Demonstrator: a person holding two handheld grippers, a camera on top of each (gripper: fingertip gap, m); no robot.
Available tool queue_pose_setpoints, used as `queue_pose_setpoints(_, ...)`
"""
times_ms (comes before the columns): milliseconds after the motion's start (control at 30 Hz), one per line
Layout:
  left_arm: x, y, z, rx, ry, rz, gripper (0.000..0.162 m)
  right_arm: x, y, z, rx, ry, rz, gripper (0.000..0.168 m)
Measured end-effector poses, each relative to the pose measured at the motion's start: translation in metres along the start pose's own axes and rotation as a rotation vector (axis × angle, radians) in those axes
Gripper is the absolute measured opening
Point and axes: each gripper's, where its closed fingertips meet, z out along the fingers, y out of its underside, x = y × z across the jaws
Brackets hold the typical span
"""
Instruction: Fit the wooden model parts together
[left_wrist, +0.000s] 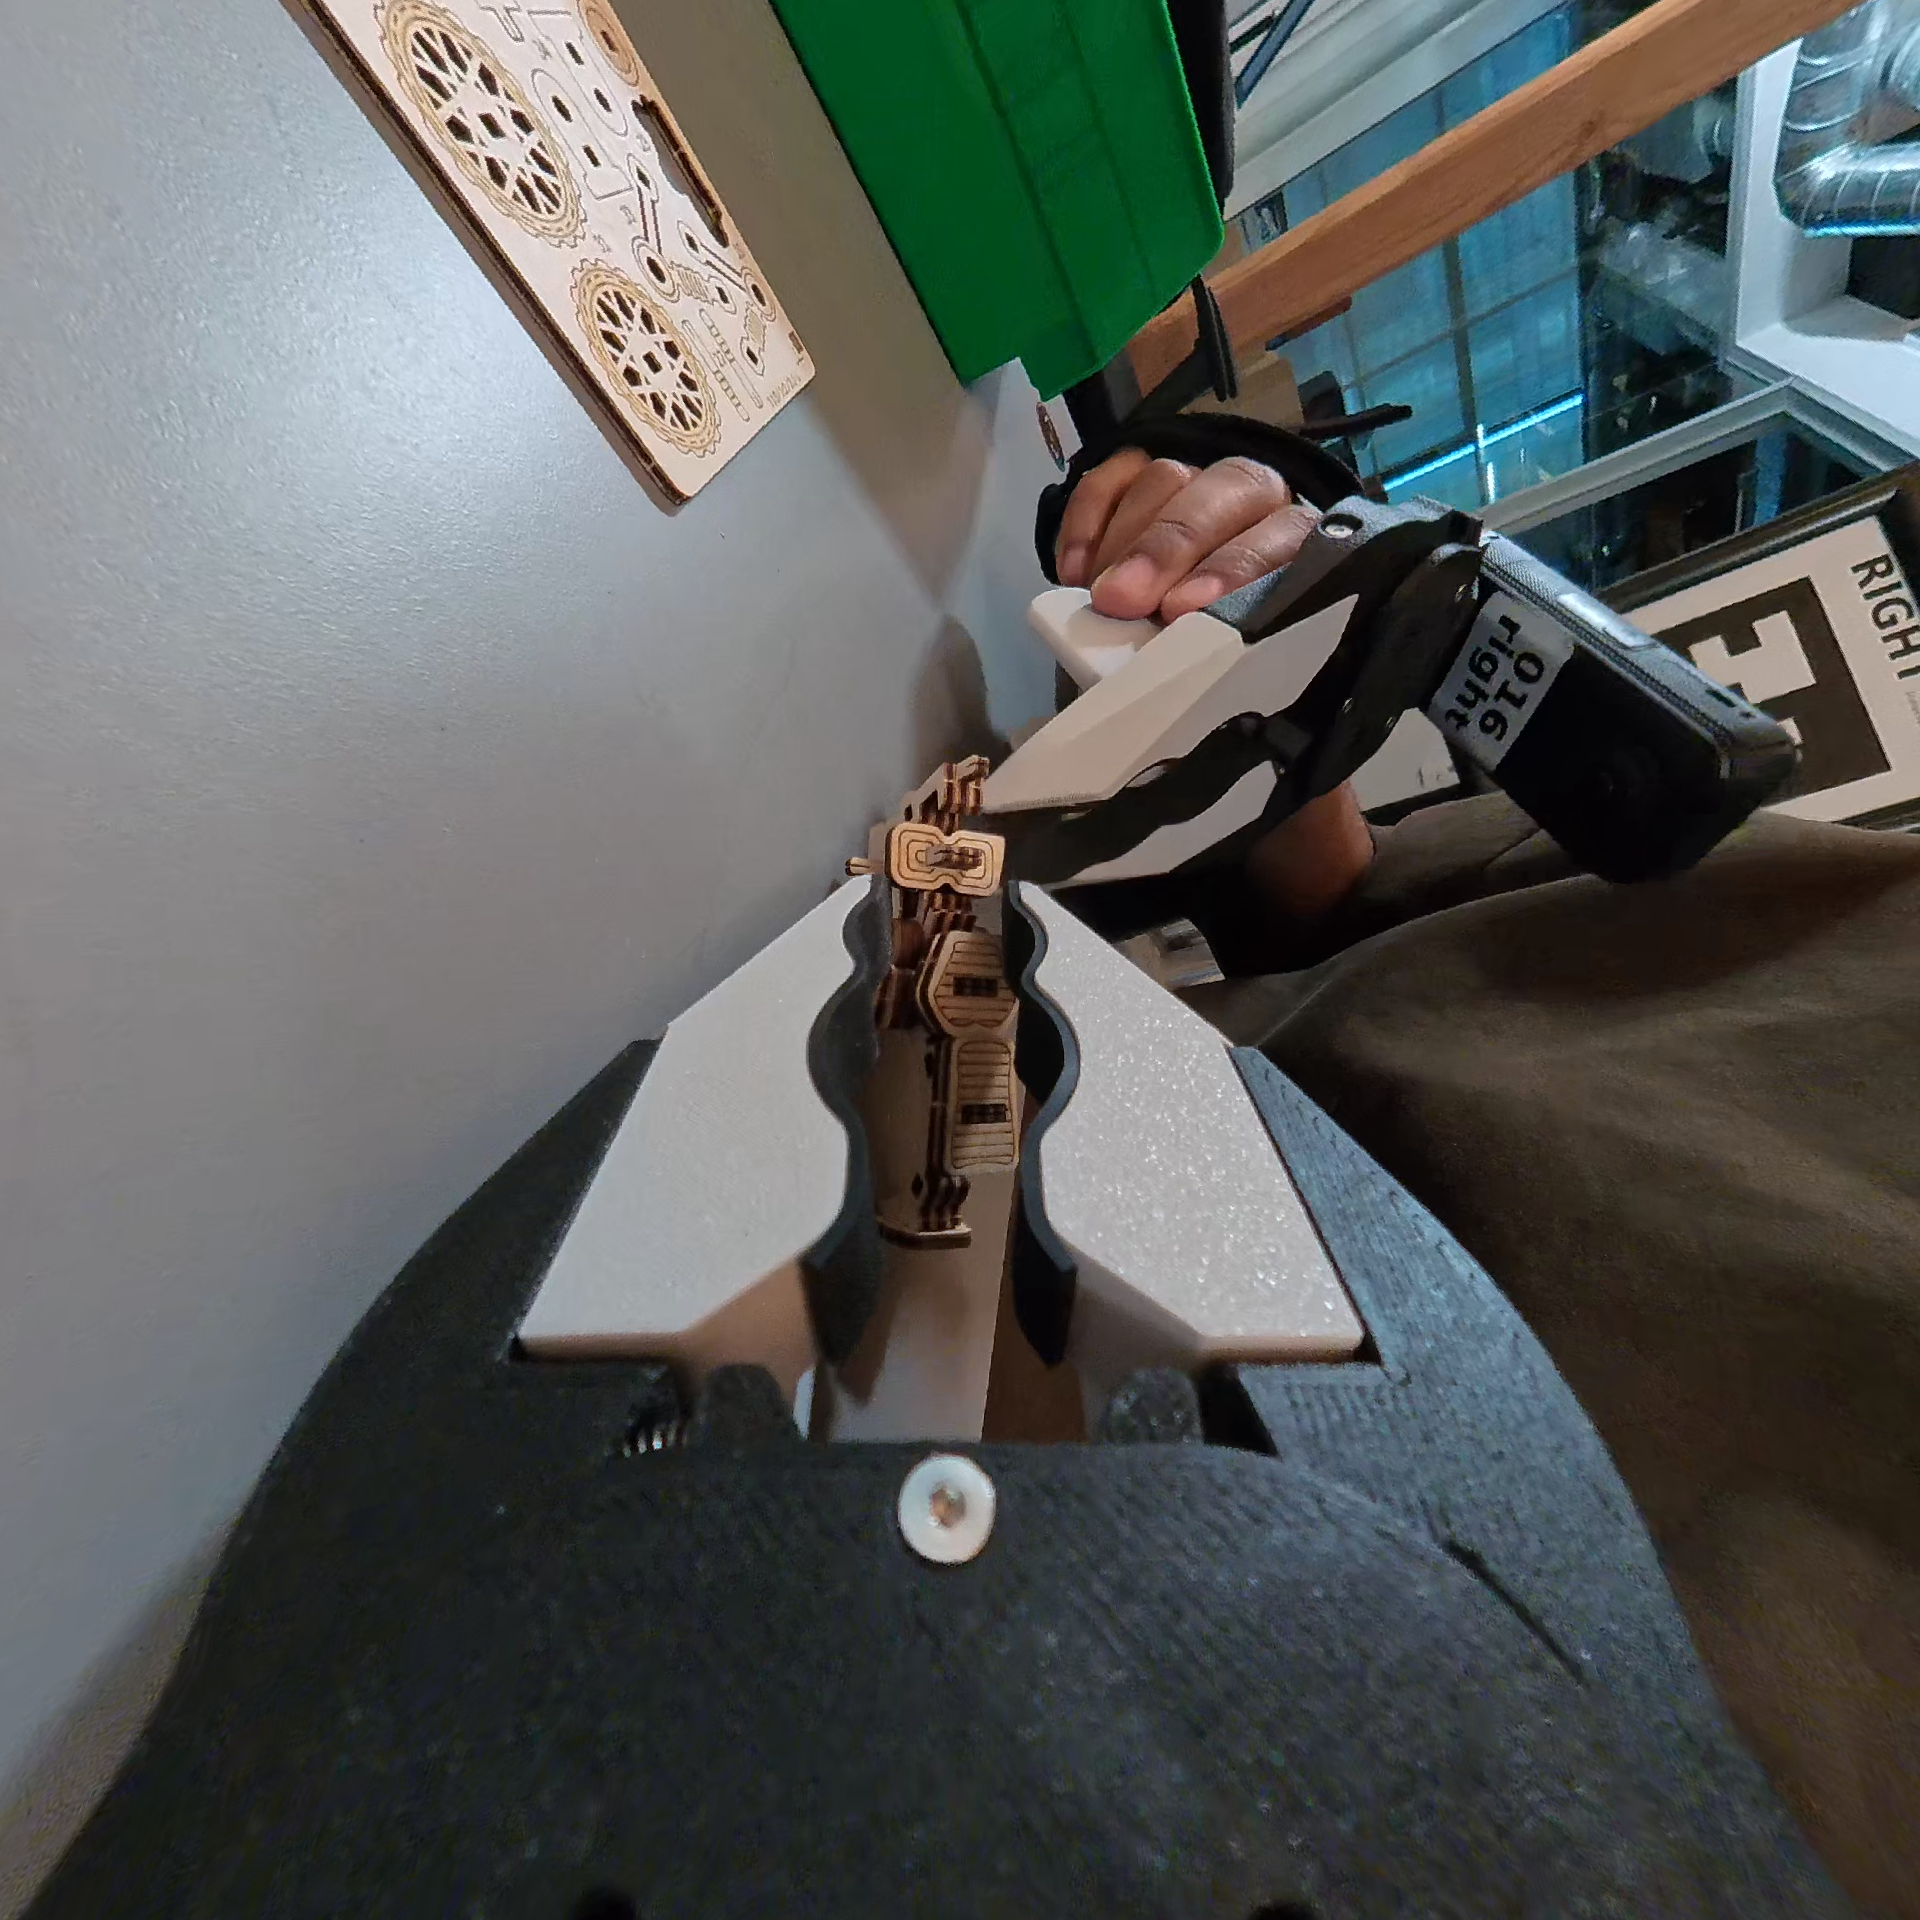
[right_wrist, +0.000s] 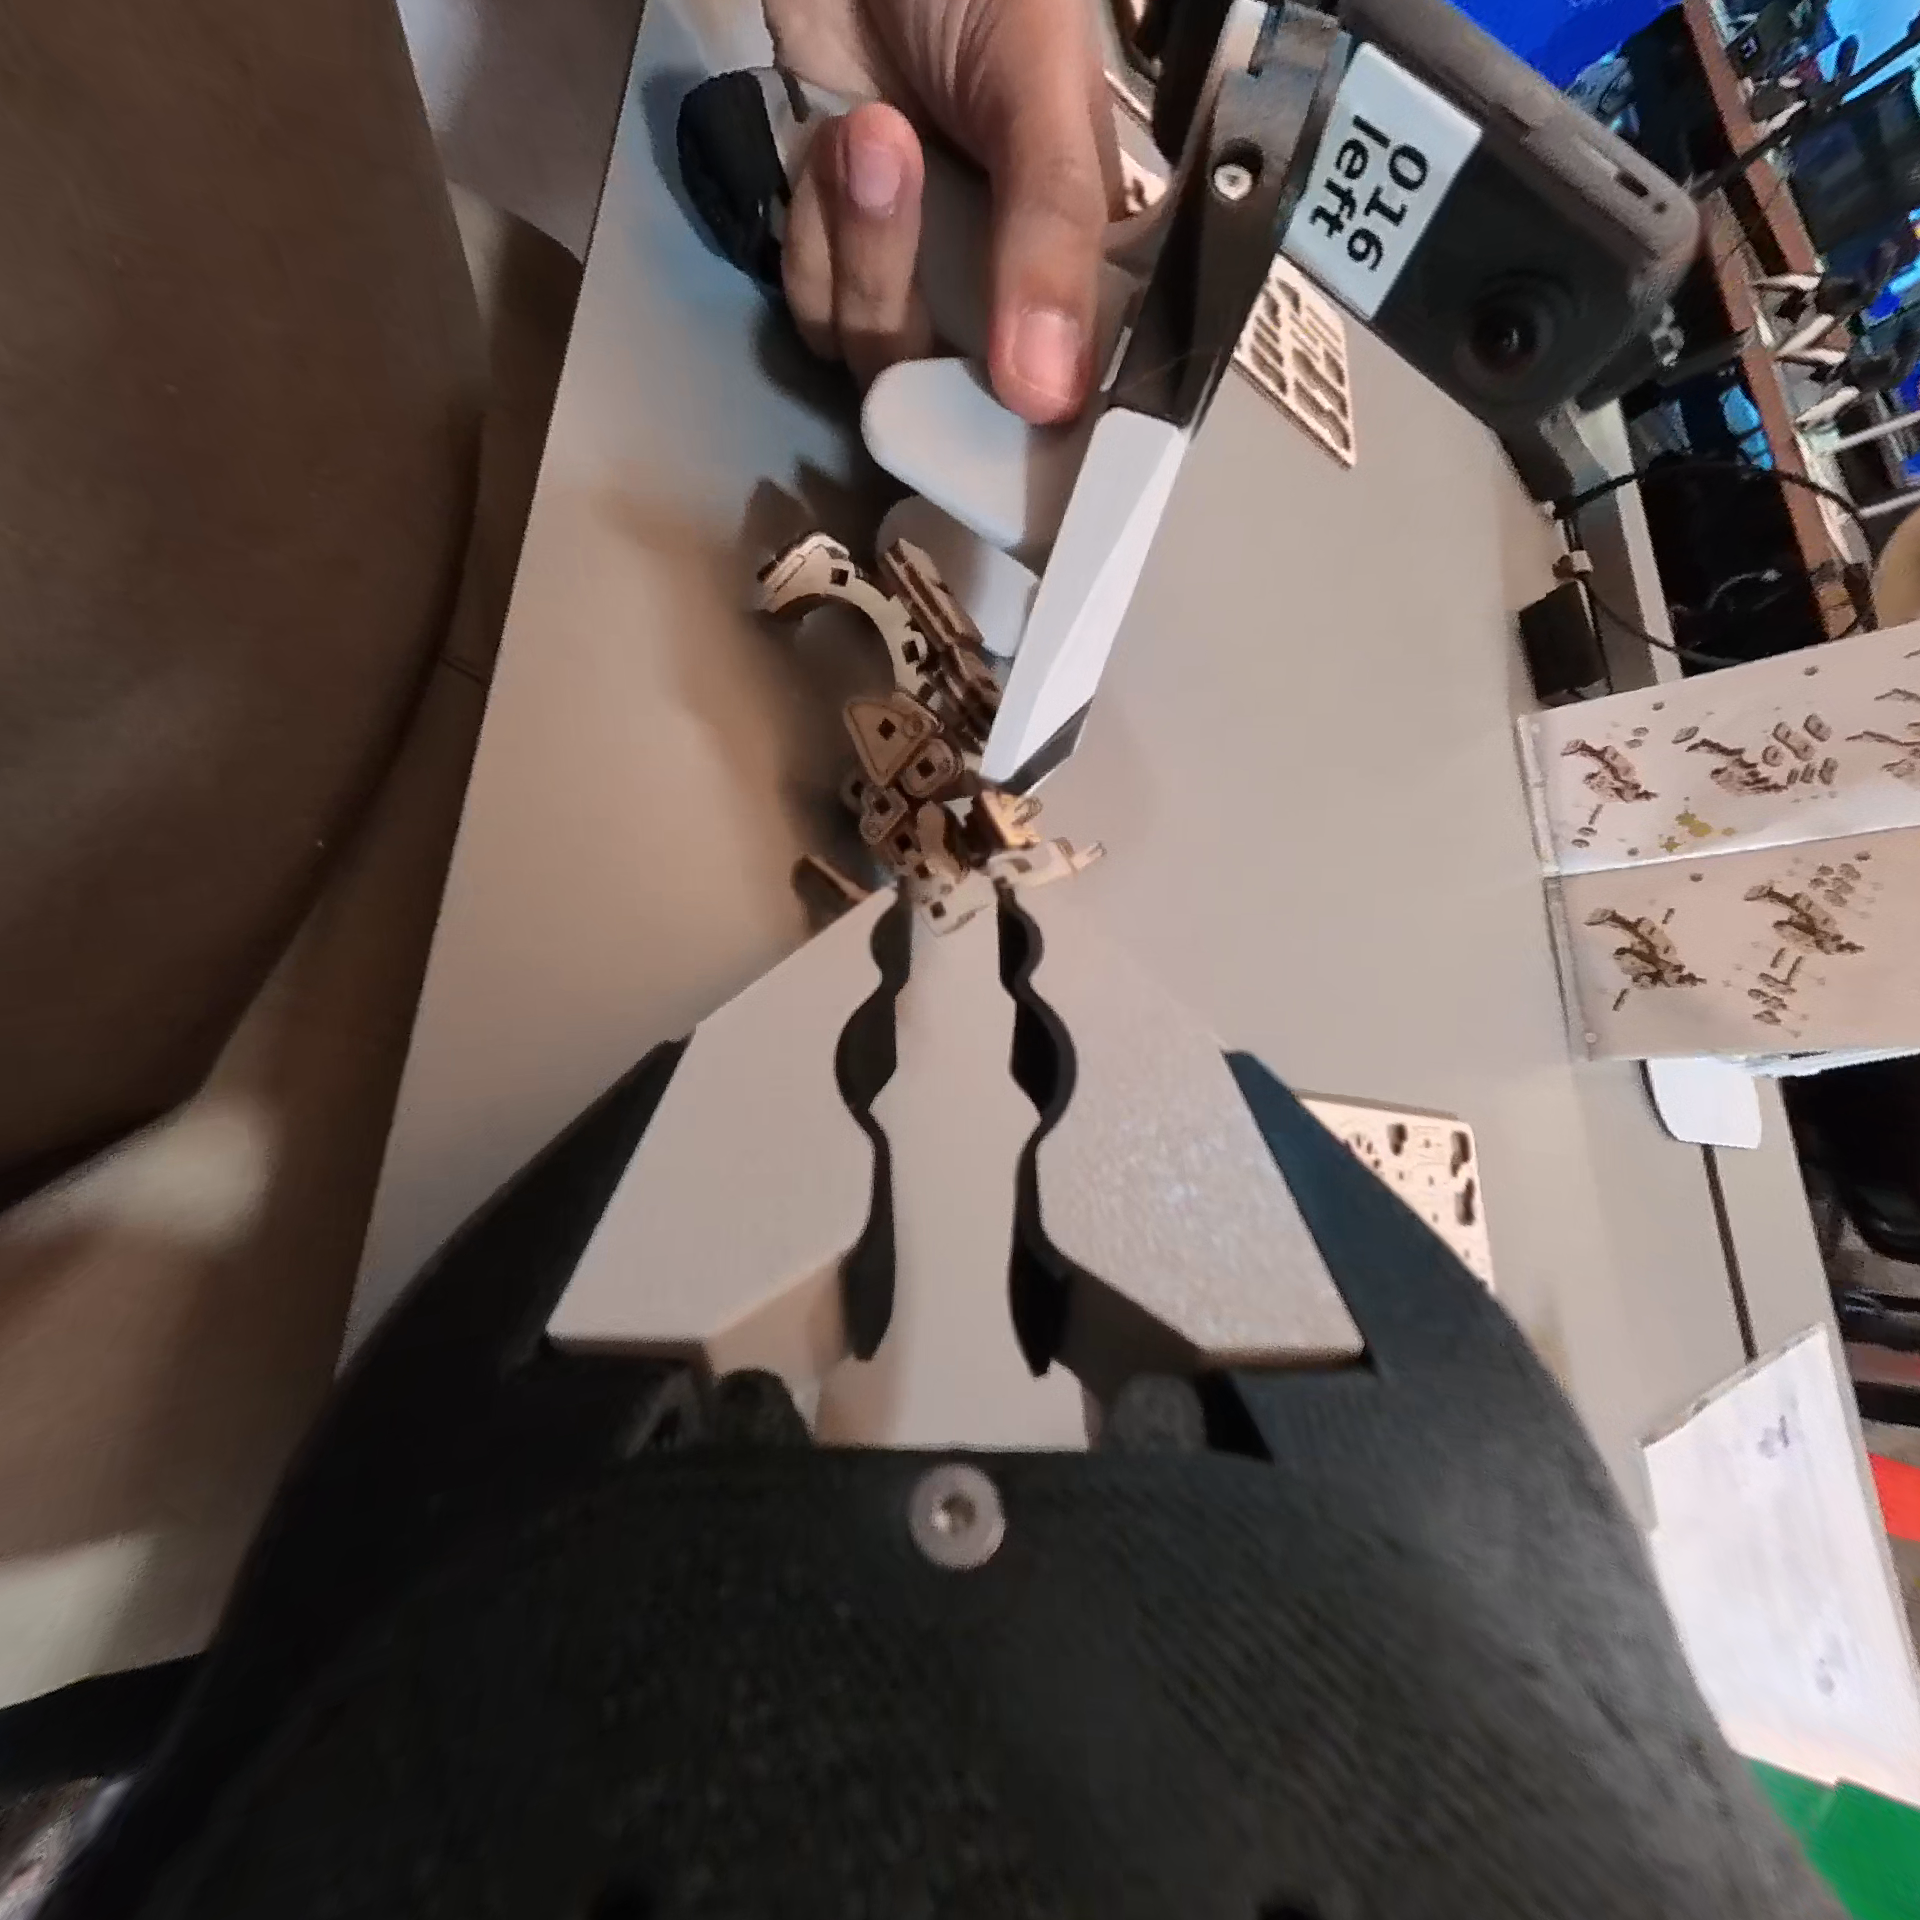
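Though half-built, layered pale-wood model (left_wrist: 940, 1049)

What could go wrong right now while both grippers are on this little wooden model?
The left gripper clamps the wooden model along thin layered plates; squeezing harder could crack them. The right gripper pinches only a small end piece, so it may slip or snap off.

The layered pale-wood model (left_wrist: 940, 1039) stood lengthwise between the left gripper (left_wrist: 935, 904) fingers. A small flat slotted part (left_wrist: 943, 858) sat at its 12 o'clock end.
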Motion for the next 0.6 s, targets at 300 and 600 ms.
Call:
queue_pose_setpoints(300, -0.016, -0.019, -0.019, 0.089, -0.084, 0.036, 0.02, -0.009, 0.02, -0.007, -0.037, -0.104, 0.132, 0.007)
queue_pose_setpoints(600, -0.017, -0.017, -0.023, 0.058, -0.138, 0.116, 0.025, -0.029, 0.005, 0.005, 0.021, -0.223, 0.235, 0.02)
